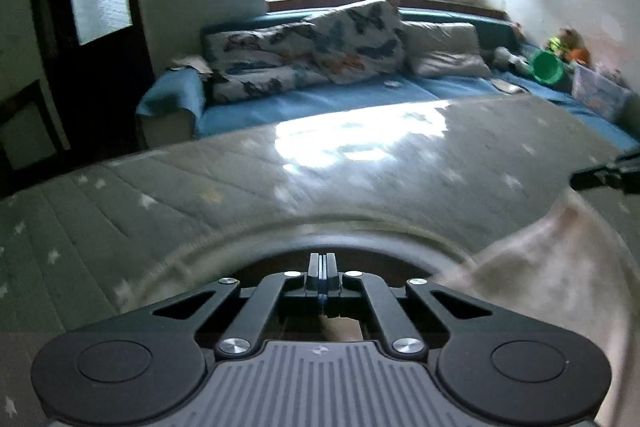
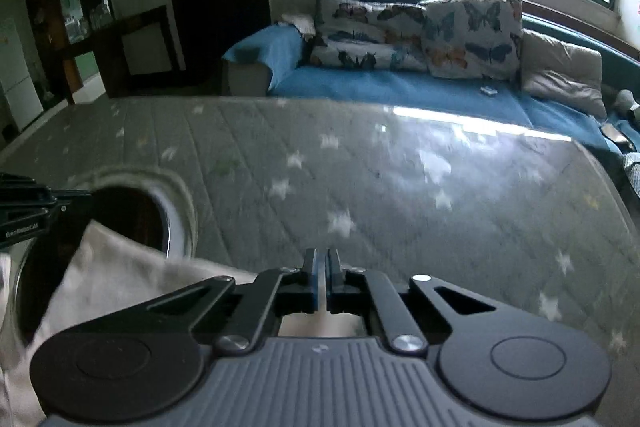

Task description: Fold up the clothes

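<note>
A pale cream garment [image 1: 552,287] [image 2: 120,279] hangs stretched between my two grippers. In the left wrist view my left gripper [image 1: 320,259] has its fingers pressed together, and cream cloth shows just beneath them. My right gripper [image 2: 322,255] is likewise shut with cloth under its fingers. Each gripper shows in the other's view, the right one [image 1: 592,179] at the far right and the left one [image 2: 60,207] at the far left, and the cloth rises to both. Below them a round, dark-inside basin [image 2: 184,203] [image 1: 208,247] sits on the grey star-patterned mat [image 1: 160,195] [image 2: 400,187].
Beyond the mat stands a blue sofa [image 1: 360,95] [image 2: 400,83] with butterfly cushions [image 1: 352,39] and a beige pillow. A green bucket [image 1: 546,67] and toys lie at its right end. A dark door [image 1: 92,27] is to the left and a bright window is behind.
</note>
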Demonstrator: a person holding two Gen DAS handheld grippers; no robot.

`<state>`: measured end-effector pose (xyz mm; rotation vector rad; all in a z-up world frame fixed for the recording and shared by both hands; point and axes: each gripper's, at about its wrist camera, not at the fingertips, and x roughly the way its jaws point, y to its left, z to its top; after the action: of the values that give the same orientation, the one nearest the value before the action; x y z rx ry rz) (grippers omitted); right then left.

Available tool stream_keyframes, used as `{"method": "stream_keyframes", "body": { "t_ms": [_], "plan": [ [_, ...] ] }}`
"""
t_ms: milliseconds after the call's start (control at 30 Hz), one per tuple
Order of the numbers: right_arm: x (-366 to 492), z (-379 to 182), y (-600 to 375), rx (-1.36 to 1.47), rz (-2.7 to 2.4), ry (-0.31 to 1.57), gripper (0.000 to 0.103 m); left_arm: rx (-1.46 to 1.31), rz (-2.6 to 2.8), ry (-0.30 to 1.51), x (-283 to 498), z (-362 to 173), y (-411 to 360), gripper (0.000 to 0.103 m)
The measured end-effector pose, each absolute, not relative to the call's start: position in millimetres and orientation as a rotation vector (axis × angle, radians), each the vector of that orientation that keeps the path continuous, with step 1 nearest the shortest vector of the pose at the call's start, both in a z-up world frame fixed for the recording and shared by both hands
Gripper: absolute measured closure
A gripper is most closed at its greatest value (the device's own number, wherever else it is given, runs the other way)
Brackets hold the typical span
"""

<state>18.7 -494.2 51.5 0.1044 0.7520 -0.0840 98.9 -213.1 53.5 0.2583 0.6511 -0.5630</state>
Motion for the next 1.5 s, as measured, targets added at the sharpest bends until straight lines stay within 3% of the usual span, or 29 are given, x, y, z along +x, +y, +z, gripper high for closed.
{"method": "stream_keyframes", "body": {
  "t_ms": [133,167,200,267,467,600,667,700,733,767,1100,1233,1500],
  "plan": [
    [34.7,54.9,-494.8,0.097,-0.081,0.762,0.099,0.166,-0.597,0.736,113.0,56.6,-206.0,0.1],
    [34.9,55.0,-495.9,0.1,-0.077,0.766,0.093,0.167,-0.611,0.738,109.7,55.8,-204.1,0.092],
    [34.0,54.5,-497.2,0.101,-0.075,0.77,0.09,0.178,-0.617,0.739,104.9,53.7,-202.6,0.076],
    [32.1,50.4,-498.9,0.106,-0.064,0.79,0.068,0.21,-0.632,0.746,93.8,47.0,-201.4,0.057],
    [16.7,32.7,-510.1,0.16,-0.065,0.832,0.067,0.26,-0.677,0.774,78.9,27.5,-207.9,0.059],
    [10.6,25.5,-513.5,0.184,-0.042,0.851,0.068,0.305,-0.673,0.752,75.8,22.9,-213.8,0.093],
    [11.0,22.6,-512.2,0.174,-0.04,0.865,0.068,0.313,-0.661,0.741,76.8,22.7,-212.7,0.096],
    [11.8,21.5,-512.0,0.177,-0.036,0.872,0.071,0.313,-0.651,0.737,77.8,22.9,-212.0,0.097],
    [12.3,21.0,-510.9,0.177,-0.027,0.872,0.088,0.314,-0.641,0.731,78.7,23.5,-211.3,0.097],
    [12.6,20.8,-509.6,0.177,-0.017,0.871,0.099,0.315,-0.631,0.724,79.7,24.3,-210.7,0.098],
    [46.5,48.8,-502.9,0.126,-0.048,0.741,0.098,0.305,-0.539,0.621,118.8,45.8,-220.7,0.098],
    [54.1,50.8,-498.6,0.091,-0.061,0.75,0.076,0.303,-0.53,0.651,130.8,42.6,-222.2,0.094],
    [-6.1,53.7,-456.6,-0.014,0.108,0.794,0.075,0.346,-0.62,0.603,73.9,54.0,-205.6,0.092]
  ]
}}
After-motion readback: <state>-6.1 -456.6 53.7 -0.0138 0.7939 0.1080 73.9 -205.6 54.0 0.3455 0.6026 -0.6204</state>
